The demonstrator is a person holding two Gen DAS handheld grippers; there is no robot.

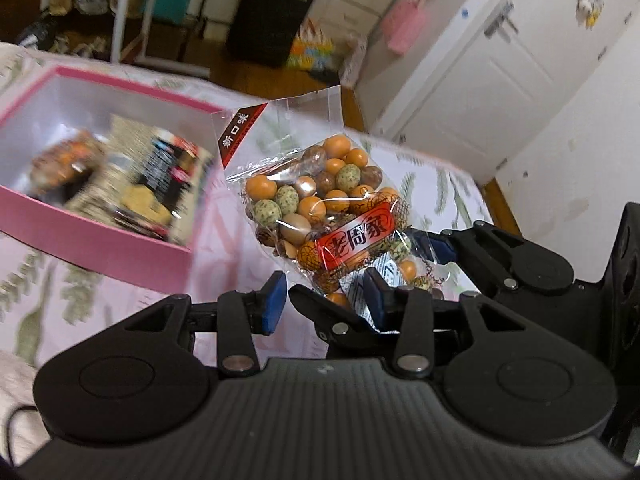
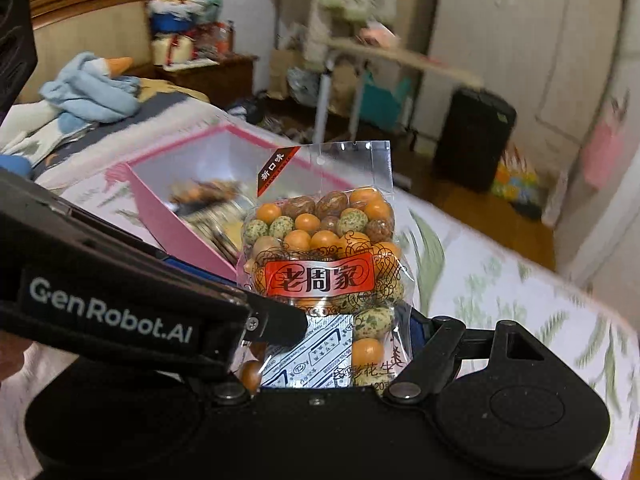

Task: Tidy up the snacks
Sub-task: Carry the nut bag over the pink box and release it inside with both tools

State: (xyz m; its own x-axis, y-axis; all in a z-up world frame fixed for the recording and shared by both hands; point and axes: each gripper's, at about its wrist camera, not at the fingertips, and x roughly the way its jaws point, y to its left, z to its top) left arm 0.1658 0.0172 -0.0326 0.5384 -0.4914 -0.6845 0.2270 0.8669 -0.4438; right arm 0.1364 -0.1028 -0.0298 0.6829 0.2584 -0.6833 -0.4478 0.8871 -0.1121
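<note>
Holding snack packets [image 1: 132,184], pink box [image 1: 92,240] sits beside peanut bag [image 2: 320,264]

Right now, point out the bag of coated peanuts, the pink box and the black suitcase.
bag of coated peanuts [image 2: 320,280]: right wrist view, on its red label.
pink box [image 1: 92,242]: left wrist view, on its near outer wall.
black suitcase [image 1: 270,16]: left wrist view, on its front face.

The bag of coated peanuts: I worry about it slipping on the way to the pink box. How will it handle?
The bag of coated peanuts looks glossy, so probably slick. Its loose round nuts may shift, letting the film sag. The right hand-held gripper pinches only its lower end, so the top may flop.
</note>
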